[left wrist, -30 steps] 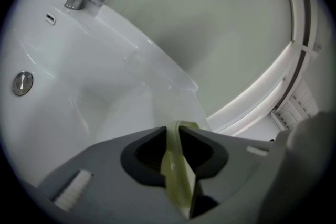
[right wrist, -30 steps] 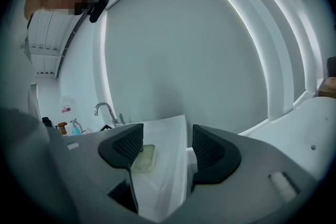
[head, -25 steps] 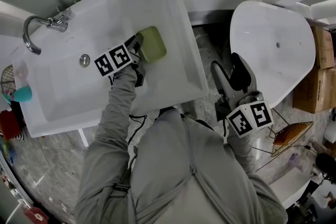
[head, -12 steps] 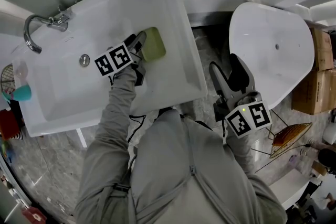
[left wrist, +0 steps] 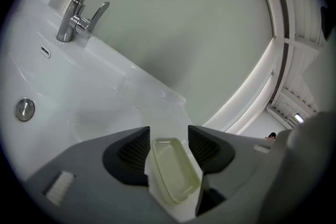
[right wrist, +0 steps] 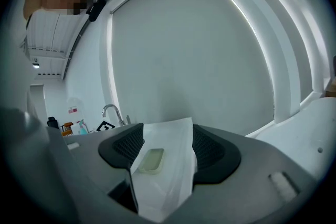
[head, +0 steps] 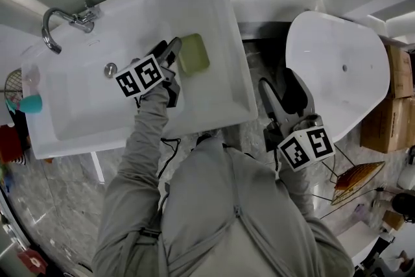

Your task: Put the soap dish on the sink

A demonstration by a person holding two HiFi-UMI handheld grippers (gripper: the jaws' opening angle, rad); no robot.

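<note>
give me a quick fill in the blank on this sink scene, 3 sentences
1. The dish rests on the rim of the ____.
2. The dish is pale ____.
3. The right tool holds ____.
Missing words: sink; green; nothing.

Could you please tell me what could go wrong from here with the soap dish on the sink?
1. The left gripper's jaws are opening, yet the pale green oblong plastic soap dish lies between them; a sideways or tilted retreat could catch its rim and drag it.
2. The dish rests on the side ledge of the white rectangular sink, between basin and outer edge, so a nudge might tip it off either way.
</note>
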